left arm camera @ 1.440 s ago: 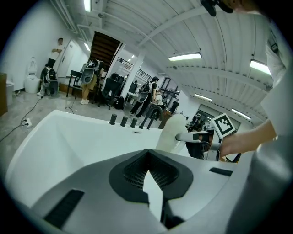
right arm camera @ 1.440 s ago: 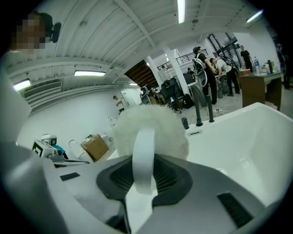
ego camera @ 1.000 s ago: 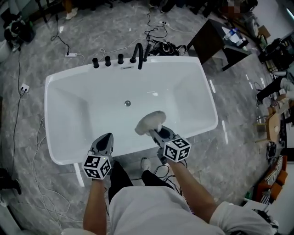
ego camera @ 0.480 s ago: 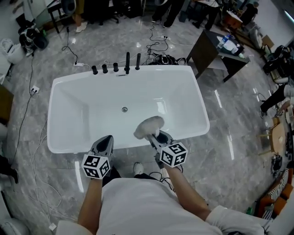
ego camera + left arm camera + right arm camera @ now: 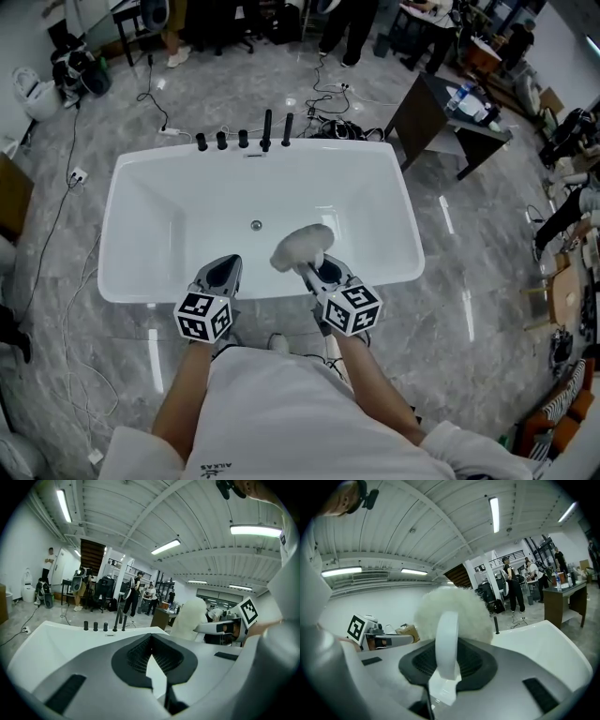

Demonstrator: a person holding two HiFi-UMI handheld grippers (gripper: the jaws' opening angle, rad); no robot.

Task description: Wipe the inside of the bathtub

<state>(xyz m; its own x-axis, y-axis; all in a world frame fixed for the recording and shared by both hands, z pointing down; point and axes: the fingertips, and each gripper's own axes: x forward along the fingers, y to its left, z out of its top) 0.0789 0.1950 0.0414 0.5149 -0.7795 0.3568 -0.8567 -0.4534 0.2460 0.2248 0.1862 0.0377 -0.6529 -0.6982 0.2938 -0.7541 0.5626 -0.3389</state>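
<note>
A white rectangular bathtub (image 5: 150, 291) stands on the grey marble floor, with black taps (image 5: 244, 137) on its far rim and a drain (image 5: 256, 225) in its bottom. My right gripper (image 5: 314, 267) is shut on the white handle (image 5: 446, 641) of a fluffy white wiping pad (image 5: 301, 245), held above the tub's near rim. The pad (image 5: 452, 609) fills the middle of the right gripper view. My left gripper (image 5: 225, 273) hovers over the near rim, shut with nothing in it. In the left gripper view the pad (image 5: 190, 618) appears to the right.
Cables (image 5: 66, 309) trail over the floor left of the tub. A dark table (image 5: 441, 103) with bottles stands at the back right. Several people (image 5: 136, 592) stand beyond the tub. Clutter lines the right edge (image 5: 567, 281).
The head view has shifted so the tub sits slightly lower and more centred. Both grippers have crept a little toward the near rim. The pad stays in the right gripper.
</note>
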